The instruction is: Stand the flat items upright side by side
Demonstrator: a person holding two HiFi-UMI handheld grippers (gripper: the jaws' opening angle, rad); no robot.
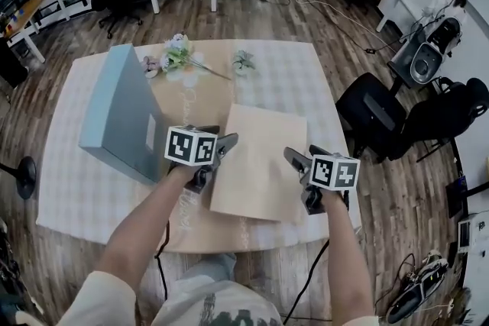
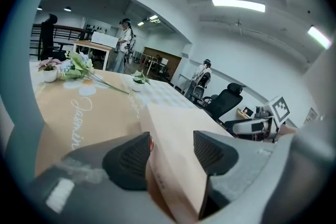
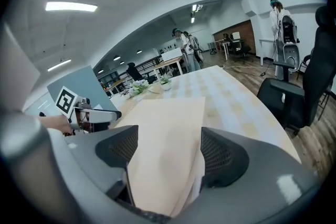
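A flat tan box (image 1: pixel 260 160) lies on the table's tan runner (image 1: pixel 191 99). My left gripper (image 1: pixel 218 160) is at its left edge and my right gripper (image 1: pixel 299 178) at its right edge, both near the front. In the left gripper view the tan box (image 2: pixel 173 128) runs between the spread jaws of that gripper (image 2: pixel 172 152), and I see no pad pressing on it. The right gripper view shows the same: the box (image 3: pixel 168 123) sits inside the gripper's (image 3: pixel 169 152) wide jaws. A grey-blue box (image 1: pixel 118 111) stands upright to the left.
A bunch of artificial flowers (image 1: pixel 179 57) and a small potted plant (image 1: pixel 243 61) lie at the far end of the runner. A checked cloth (image 1: pixel 306 80) covers the table. A black office chair (image 1: pixel 382 118) stands by the right edge.
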